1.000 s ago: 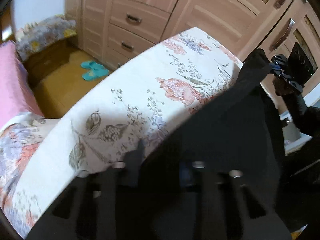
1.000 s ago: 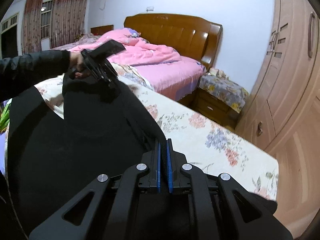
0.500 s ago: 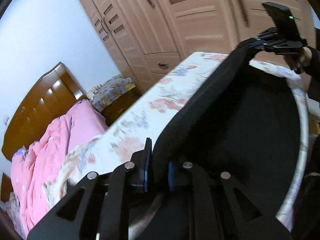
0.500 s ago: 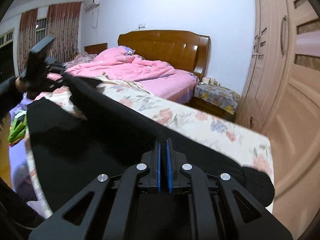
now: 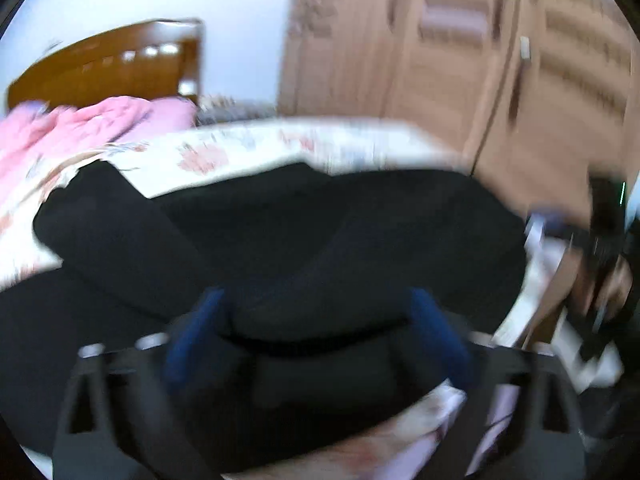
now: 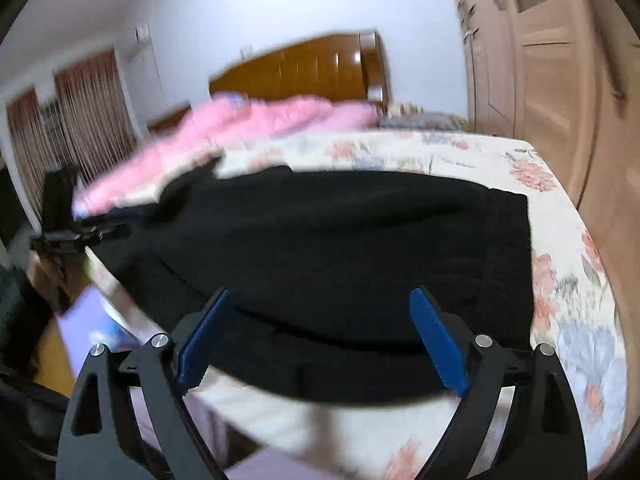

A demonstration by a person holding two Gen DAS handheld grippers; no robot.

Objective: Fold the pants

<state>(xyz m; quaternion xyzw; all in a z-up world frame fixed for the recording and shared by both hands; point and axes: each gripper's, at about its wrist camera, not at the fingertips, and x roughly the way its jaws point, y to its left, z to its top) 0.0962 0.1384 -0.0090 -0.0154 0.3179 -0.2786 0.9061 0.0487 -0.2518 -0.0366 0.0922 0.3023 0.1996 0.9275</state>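
Black pants (image 6: 340,248) lie on the floral sheet (image 6: 568,280), doubled over, the upper layer's edge running across the near side. Both views smeared by motion; detail soft.

Left: the left gripper (image 5: 316,320) sits at the near edge of the cloth, blue fingers (image 5: 192,328) spread wide, nothing pinched between them. In the right wrist view it shows at far left as a dark blur (image 6: 72,232); jaw state there cannot be told.

Centre: the fold looks laid but not squared. One leg end (image 5: 92,216) sticks out toward the far left past the main stack, near the pink quilt (image 5: 80,128). Judgement: the step in hand is release and tidy after a fold.

Right: the right gripper (image 6: 324,336) is likewise splayed, blue pads (image 6: 436,336) clear on either side of the near hem, holding nothing. Right-hand edge of the pants (image 6: 512,264) lies fairly straight along the sheet, wardrobe (image 6: 560,80) beyond.

To do it well: draw both grippers back low and level so the open fingers do not snag the top layer. Then realign the stray leg end before the next fold. Pinch through both layers at the corners, not the top one only. Risk: slack cloth slides and the stack skews.
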